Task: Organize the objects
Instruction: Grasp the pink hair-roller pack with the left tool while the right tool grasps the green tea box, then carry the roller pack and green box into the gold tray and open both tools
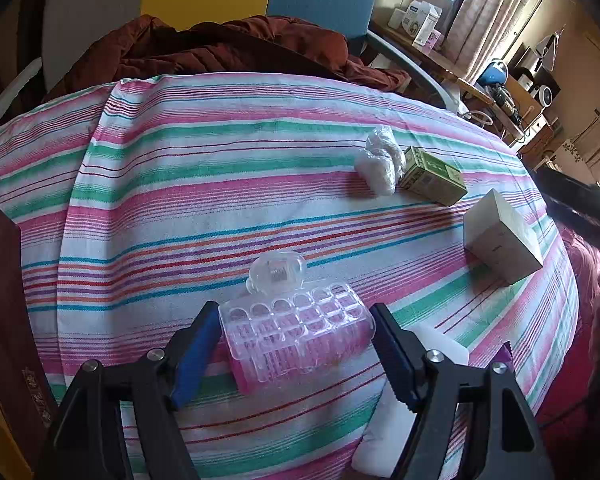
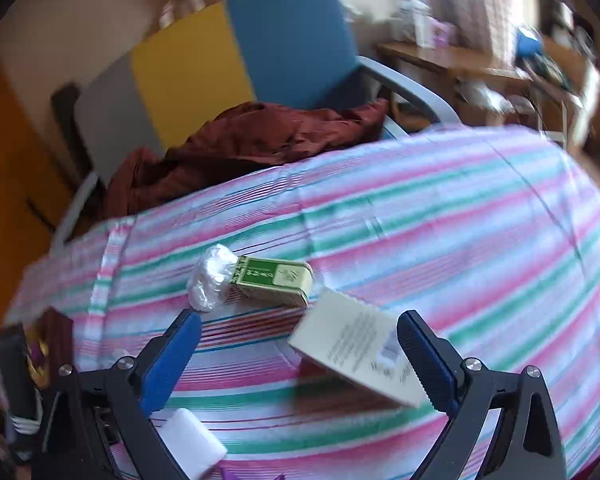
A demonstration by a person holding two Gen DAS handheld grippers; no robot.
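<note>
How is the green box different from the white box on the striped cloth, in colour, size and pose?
Colour: the green box is green with a printed pattern; the white box is plain off-white with small print on one face.
Size: the green box looks smaller and flatter than the white box.
Neighbours: the green box touches a crumpled plastic bag; the white box stands alone.
Both rest on the striped cloth.

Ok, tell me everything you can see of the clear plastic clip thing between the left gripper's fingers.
The clear plastic clip looks like a hair-roller clip: a transparent curved shell of rounded cells over a pink ribbed roller, with a clear rounded handle and a small metal spring at its far end. It lies tilted on the striped cloth, between the open fingers of the left gripper. The blue pads stand close at each side; contact cannot be told. Nothing else touches it.
</note>
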